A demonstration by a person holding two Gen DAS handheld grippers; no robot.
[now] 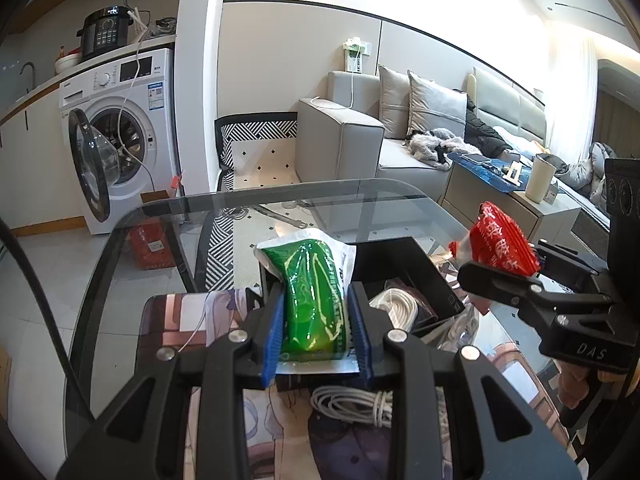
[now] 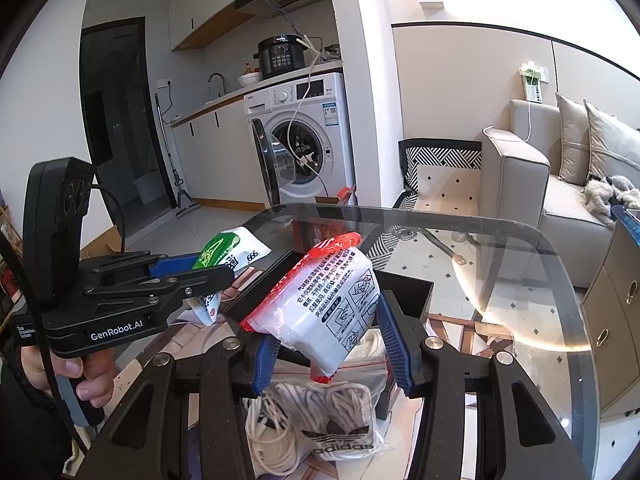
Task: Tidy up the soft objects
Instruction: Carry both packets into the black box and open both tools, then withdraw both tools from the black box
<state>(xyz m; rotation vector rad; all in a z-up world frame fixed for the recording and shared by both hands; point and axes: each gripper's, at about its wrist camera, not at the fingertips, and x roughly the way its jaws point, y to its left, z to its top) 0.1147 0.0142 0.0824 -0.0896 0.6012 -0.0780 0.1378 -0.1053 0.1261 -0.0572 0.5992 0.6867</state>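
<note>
My left gripper (image 1: 316,298) is shut on a green and white soft pouch (image 1: 310,276), its blue pads pressing both sides. Just behind the pouch stands an open black box (image 1: 416,264) with a white cable coil (image 1: 394,306) inside. At the right my right gripper (image 1: 500,266) is shut on a red packet (image 1: 502,246). In the right wrist view the right gripper (image 2: 328,332) clamps that red and white packet (image 2: 328,304) above the black box (image 2: 408,292). Held by a hand, the left gripper (image 2: 200,270) carries the green pouch (image 2: 218,250) at the left.
A glass table (image 2: 520,280) carries a printed mat (image 1: 180,320), a bagged pair of socks (image 2: 340,424) and loose white cables (image 2: 272,436). Beyond it are a patterned chair (image 1: 260,152), a grey sofa (image 1: 340,140), a washing machine (image 1: 120,128) and a side cabinet (image 2: 612,320).
</note>
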